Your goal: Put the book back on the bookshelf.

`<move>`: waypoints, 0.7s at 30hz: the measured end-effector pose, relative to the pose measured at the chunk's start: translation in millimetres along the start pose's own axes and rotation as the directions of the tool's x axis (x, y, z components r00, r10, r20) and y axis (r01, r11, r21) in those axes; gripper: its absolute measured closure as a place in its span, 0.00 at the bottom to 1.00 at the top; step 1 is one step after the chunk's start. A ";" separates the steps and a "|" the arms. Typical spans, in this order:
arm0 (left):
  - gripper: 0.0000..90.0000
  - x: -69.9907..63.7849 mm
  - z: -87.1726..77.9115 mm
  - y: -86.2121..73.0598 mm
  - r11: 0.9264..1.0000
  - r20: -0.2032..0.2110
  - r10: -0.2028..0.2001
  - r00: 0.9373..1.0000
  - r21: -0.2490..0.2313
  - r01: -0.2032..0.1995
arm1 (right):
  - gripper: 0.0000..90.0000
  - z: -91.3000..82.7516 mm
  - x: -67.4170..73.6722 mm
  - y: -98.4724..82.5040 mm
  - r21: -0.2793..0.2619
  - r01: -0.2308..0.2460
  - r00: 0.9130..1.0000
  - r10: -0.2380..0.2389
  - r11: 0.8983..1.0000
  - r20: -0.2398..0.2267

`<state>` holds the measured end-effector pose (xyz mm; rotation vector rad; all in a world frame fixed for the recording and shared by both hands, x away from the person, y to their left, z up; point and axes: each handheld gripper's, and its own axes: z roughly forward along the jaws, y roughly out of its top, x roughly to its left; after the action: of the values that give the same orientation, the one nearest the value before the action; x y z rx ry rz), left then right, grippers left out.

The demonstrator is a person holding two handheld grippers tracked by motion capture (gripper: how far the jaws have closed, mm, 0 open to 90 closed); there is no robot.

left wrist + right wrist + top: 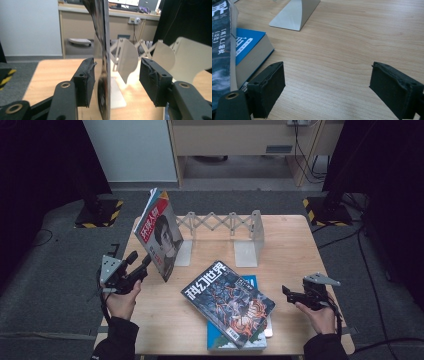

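Upright glossy portrait-cover magazine [103, 50] between parted left gripper [117, 82] jaws, beside one pad, right gripper [327, 87] spread wide over bare wooden table [352, 45].

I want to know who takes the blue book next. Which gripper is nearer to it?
The right. The right gripper hovers open just beside the blue book, which lies under a magazine. The left gripper is across the table, jaws open around the upright magazine.
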<state>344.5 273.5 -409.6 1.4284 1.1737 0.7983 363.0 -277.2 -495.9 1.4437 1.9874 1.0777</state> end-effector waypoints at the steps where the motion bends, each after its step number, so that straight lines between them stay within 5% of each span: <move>1: 0.50 -0.4 0.6 -3.2 1.000 0.002 0.004 1.000 0.020 -0.004 | 0.16 -0.3 0.6 0.3 -0.001 0.001 1.000 -0.001 1.000 -0.002; 15: 0.35 -8.2 2.4 -48.5 0.993 0.065 0.002 0.998 0.115 -0.009 | 0.23 -2.4 14.3 1.3 -0.077 0.069 0.996 -0.073 0.995 -0.050; 21: 0.29 -13.3 9.0 -61.6 0.988 0.110 -0.019 0.994 0.155 0.001 | 0.24 -2.1 20.3 2.1 -0.063 0.079 0.994 -0.083 0.995 -0.072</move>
<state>334.7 254.6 -469.6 1.5726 1.1765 0.6226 355.6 -258.6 -491.3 1.2982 2.0288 1.1610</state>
